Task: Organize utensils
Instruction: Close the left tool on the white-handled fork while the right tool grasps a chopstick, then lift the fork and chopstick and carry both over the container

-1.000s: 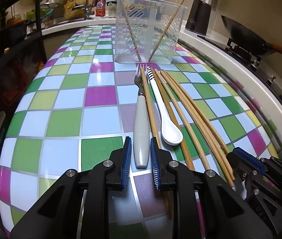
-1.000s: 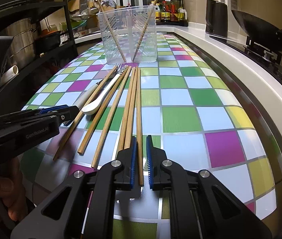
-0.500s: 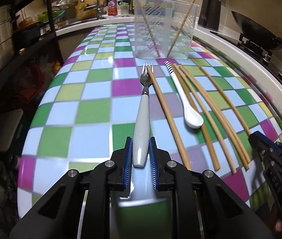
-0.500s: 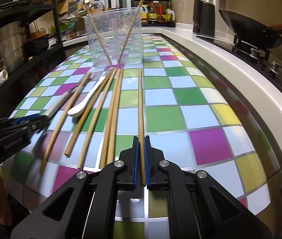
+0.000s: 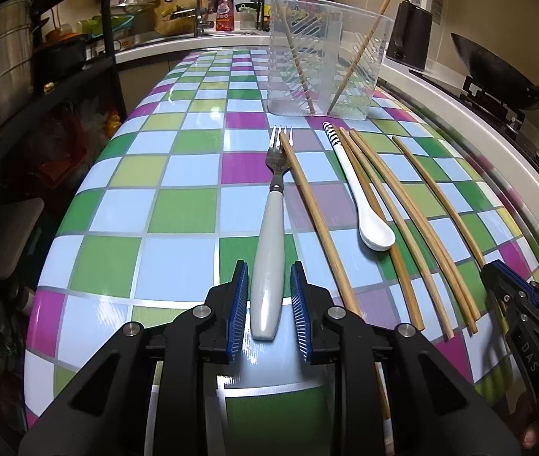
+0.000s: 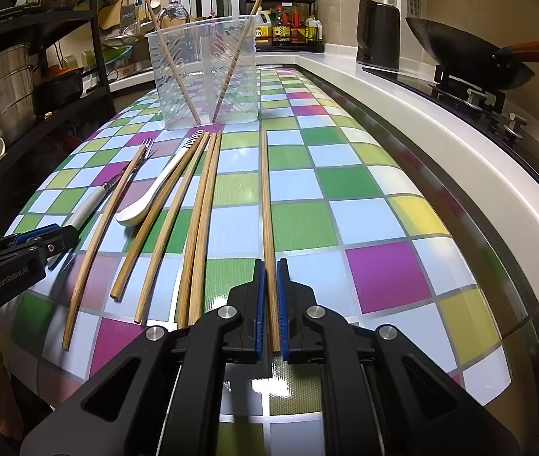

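My left gripper [image 5: 268,306] has just been opening, jaws clear either side of the fork [image 5: 269,258]; my right gripper [image 6: 270,304] pinches 1 chopstick [image 6: 267,224] pointing to 12 o'clock.

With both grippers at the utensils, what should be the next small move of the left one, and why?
Probably close the left gripper on the fork. Its jaws have just been opening, and the white handle lies between them with a gap on each side, so nothing is held. The right gripper is already shut on a chopstick, bound perhaps for the clear holder.
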`<state>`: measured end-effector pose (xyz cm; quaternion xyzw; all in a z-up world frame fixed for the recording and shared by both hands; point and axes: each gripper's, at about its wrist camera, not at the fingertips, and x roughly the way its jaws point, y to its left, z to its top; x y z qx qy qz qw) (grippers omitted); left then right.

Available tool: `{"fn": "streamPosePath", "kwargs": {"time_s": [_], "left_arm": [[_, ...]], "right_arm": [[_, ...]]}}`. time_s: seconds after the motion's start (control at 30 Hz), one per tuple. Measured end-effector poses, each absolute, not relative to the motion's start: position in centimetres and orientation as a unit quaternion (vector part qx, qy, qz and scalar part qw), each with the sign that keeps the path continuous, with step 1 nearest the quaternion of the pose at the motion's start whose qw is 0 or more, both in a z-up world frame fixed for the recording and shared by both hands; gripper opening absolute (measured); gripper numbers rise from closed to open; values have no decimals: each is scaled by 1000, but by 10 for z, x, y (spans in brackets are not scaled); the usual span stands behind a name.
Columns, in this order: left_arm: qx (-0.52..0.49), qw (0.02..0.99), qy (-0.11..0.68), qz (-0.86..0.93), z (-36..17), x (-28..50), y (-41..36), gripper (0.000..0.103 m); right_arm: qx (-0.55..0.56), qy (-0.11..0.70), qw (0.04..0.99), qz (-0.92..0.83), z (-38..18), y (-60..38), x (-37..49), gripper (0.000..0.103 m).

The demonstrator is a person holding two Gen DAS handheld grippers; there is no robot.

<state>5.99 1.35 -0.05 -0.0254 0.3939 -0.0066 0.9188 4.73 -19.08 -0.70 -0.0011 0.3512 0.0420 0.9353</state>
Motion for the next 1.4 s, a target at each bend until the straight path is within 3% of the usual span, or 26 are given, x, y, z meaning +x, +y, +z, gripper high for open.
{"fn": "streamPosePath", "kwargs": {"time_s": [0.63,0.73,0.83,1.4], "left_arm": [[3,925,380,-3,-1,55,5,29],[5,925,380,-5,-1,55,4,27],[14,924,381,-11,0,55,0,18],[2,928,373,-16,12,53,7,18]], "right_arm": [[-2,347,937,41,-7,-190,45,7],[-2,347,937,41,-7,-190,45,7],[-3,347,937,41,-7,-190,45,7],[-19,342,939,38,13,-185,41,6]]}}
